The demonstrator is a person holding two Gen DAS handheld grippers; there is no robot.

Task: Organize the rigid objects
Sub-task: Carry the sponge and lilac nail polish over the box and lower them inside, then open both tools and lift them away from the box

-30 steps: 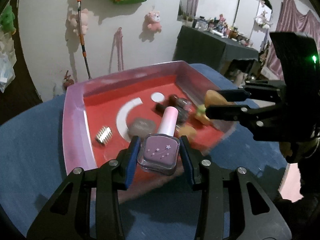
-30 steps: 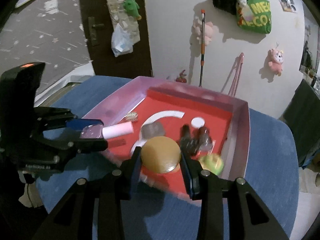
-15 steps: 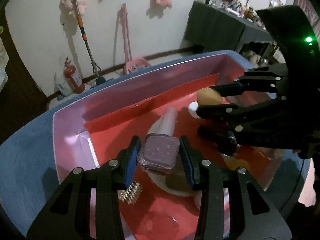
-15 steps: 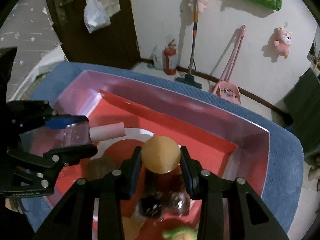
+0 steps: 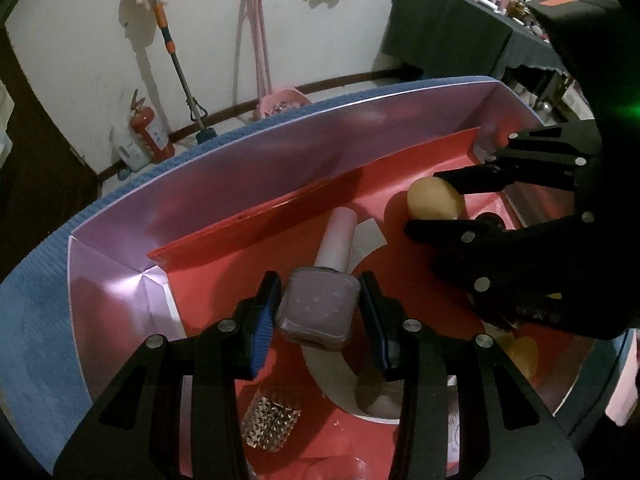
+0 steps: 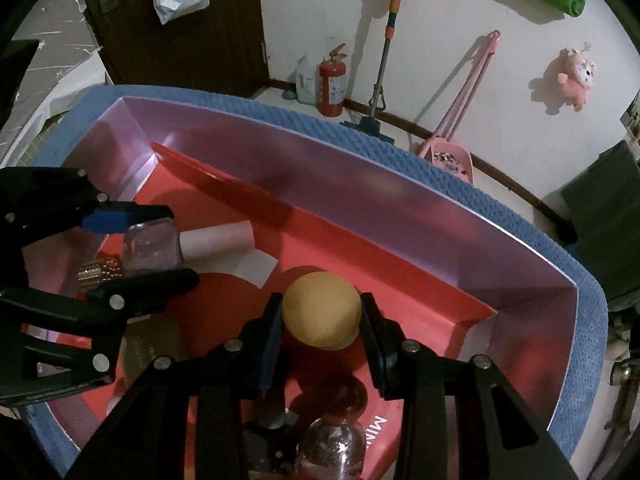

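Observation:
My left gripper (image 5: 318, 314) is shut on a lilac nail polish bottle (image 5: 318, 311) with a pale pink cap, held over the red floor of the pink-walled tray (image 5: 240, 184). It also shows in the right wrist view (image 6: 154, 246), at the left. My right gripper (image 6: 322, 322) is shut on a round tan wooden-capped object (image 6: 322, 308), held low over the tray's right part. That object also shows in the left wrist view (image 5: 434, 199), between the right gripper's fingers (image 5: 448, 228).
In the tray lie a studded gold hair clip (image 5: 270, 422), a yellow toy (image 5: 520, 352) and small dark bottles (image 6: 336, 440). The tray (image 6: 400, 216) sits on a blue mat (image 6: 460, 184). Beyond are a wall, a mop and a fire extinguisher.
Both grippers have moved forward from the tray's near side to above its inside and lower, each holding its object. The far wall of the tray is now close.

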